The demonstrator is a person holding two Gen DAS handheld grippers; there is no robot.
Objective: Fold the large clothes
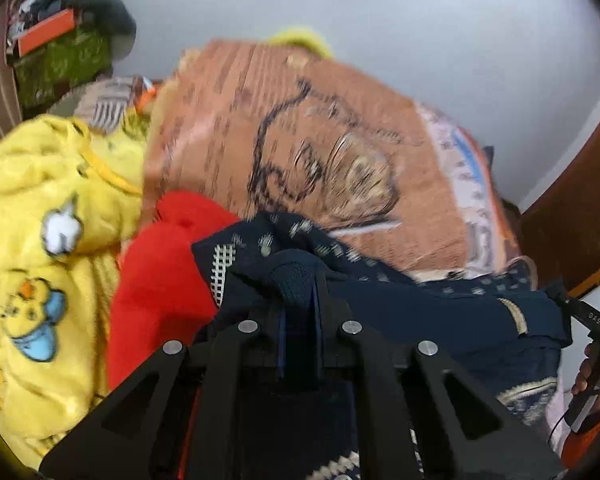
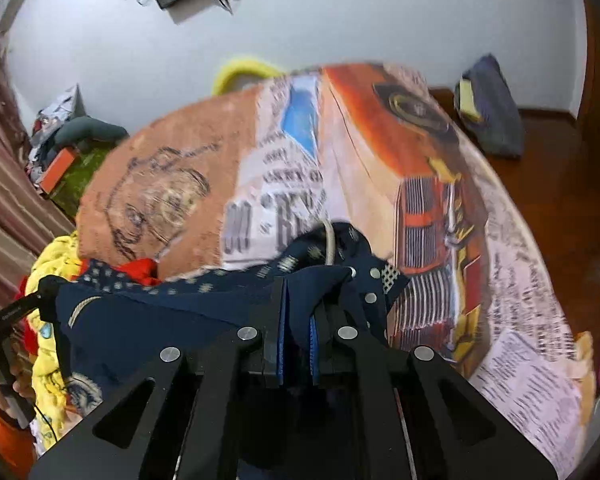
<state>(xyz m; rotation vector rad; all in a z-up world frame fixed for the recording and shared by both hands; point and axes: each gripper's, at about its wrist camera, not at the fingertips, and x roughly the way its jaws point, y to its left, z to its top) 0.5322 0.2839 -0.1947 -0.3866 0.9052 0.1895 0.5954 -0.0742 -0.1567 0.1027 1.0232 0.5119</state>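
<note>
Navy garment point(image 1: 440, 312) hiding fingers' point(image 1: 300, 280) tips

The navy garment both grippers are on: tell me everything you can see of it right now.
The navy garment is dark blue fabric with small pale printed motifs, a white lattice patch and cream trim. It looks thin and soft. It hangs bunched and stretched between the left gripper and right gripper, both clamped on folds of it, above the printed bedspread. It lies against the red garment beside the yellow fleece. Not yet folded.
</note>
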